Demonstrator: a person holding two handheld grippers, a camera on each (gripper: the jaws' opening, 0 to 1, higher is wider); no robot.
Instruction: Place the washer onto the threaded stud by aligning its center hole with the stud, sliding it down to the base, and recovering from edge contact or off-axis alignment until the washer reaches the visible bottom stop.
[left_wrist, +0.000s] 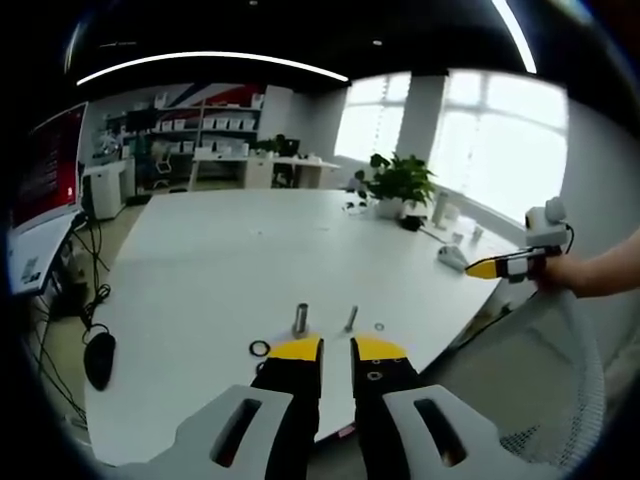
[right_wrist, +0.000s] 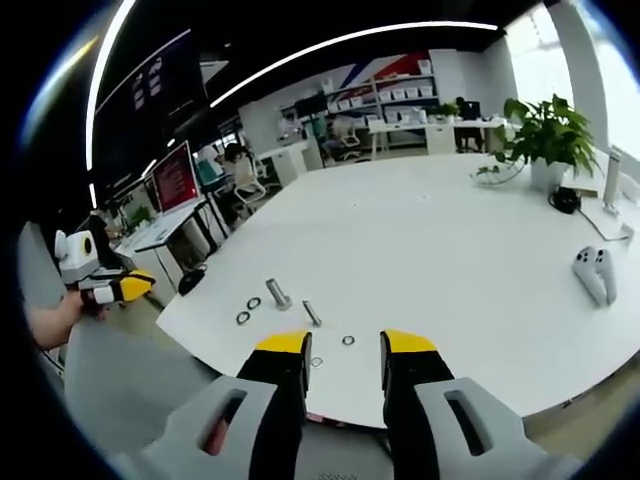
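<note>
Near the front edge of the white table (left_wrist: 230, 250) stands a short threaded stud (left_wrist: 300, 318), with a thinner bolt (left_wrist: 351, 318) to its right. A dark washer (left_wrist: 259, 348) lies left of the stud and a small washer (left_wrist: 379, 326) lies right of the bolt. My left gripper (left_wrist: 336, 352) hovers just short of them, open by a narrow gap and empty. In the right gripper view, the stud (right_wrist: 278, 293), the bolt (right_wrist: 312, 313) and washers (right_wrist: 243, 318) (right_wrist: 348, 340) lie ahead of my right gripper (right_wrist: 345, 350), which is open and empty at the table edge.
A hand holds the right gripper (left_wrist: 500, 267) off the table's right side; the left gripper (right_wrist: 120, 288) shows off its left side. A white controller (right_wrist: 597, 272), a potted plant (right_wrist: 545, 130) and a charger lie at the far side. A monitor (left_wrist: 45, 170) and mouse (left_wrist: 99, 358) are left.
</note>
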